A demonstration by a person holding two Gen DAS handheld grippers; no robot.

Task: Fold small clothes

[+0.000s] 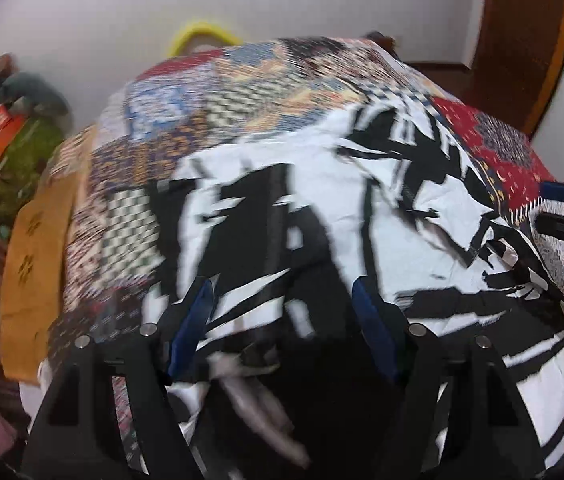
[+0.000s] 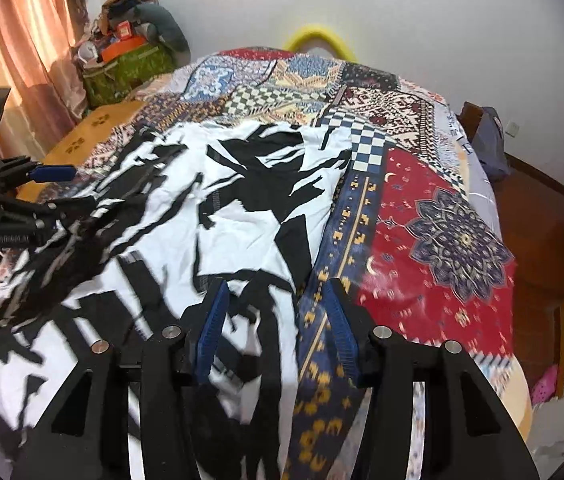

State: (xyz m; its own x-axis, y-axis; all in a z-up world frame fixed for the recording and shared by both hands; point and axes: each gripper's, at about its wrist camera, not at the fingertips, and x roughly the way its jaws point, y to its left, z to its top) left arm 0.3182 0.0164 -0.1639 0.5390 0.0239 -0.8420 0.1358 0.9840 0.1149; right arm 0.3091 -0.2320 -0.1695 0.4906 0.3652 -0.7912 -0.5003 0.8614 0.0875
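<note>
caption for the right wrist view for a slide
Open right gripper hovering at the edge of a black-and-white patterned garment spread on a colourful patchwork bedspread.

Patchwork bedspread [image 2: 433,208] covers bed w/ orange sheet [image 2: 94,120] at far left edge. Green bag [image 2: 130,68] of clutter beyond far left corner, pink curtain [image 2: 22,40] beside; yellow ring [image 2: 317,38] behind far edge.

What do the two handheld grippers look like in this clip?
Both match: the left gripper and right gripper have matte black angular frames, silver round bolt heads and blue ribbed finger pads. The right wrist view shows faint white lettering, too blurred to read, on the left gripper's body.
</note>
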